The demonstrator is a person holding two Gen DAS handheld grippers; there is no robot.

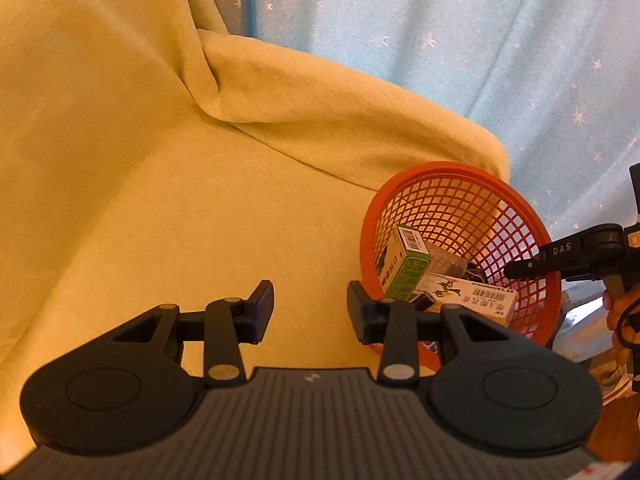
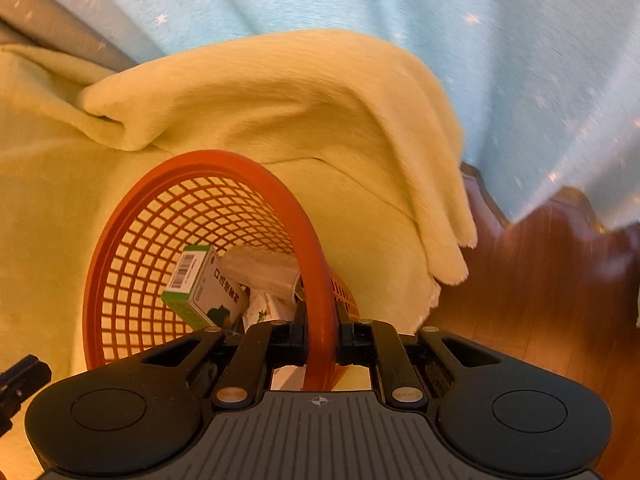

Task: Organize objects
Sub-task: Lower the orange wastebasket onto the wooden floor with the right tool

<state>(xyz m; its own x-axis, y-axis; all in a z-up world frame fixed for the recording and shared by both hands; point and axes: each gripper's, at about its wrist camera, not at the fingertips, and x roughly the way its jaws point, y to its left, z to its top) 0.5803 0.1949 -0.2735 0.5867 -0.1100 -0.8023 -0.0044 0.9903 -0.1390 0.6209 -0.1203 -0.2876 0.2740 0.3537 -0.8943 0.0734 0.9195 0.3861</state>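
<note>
A red mesh basket (image 1: 404, 196) is tipped up on its side over the yellow blanket (image 1: 160, 184). Inside lie a green-and-white box (image 1: 404, 268), a white box with a cartoon print (image 1: 468, 296) and some crumpled clear plastic (image 2: 260, 268). My right gripper (image 2: 320, 344) is shut on the basket's rim (image 2: 316, 280), one finger inside and one outside. In the left wrist view that right gripper (image 1: 520, 270) shows at the basket's right edge, with a hand (image 1: 620, 312) behind it. My left gripper (image 1: 310, 312) stands open over the blanket, just left of the basket, holding nothing.
The yellow blanket is bunched into thick folds (image 2: 240, 92) behind the basket. A light blue star-print curtain (image 1: 460, 32) hangs at the back. A brown wooden surface (image 2: 540, 280) lies to the right of the blanket's edge.
</note>
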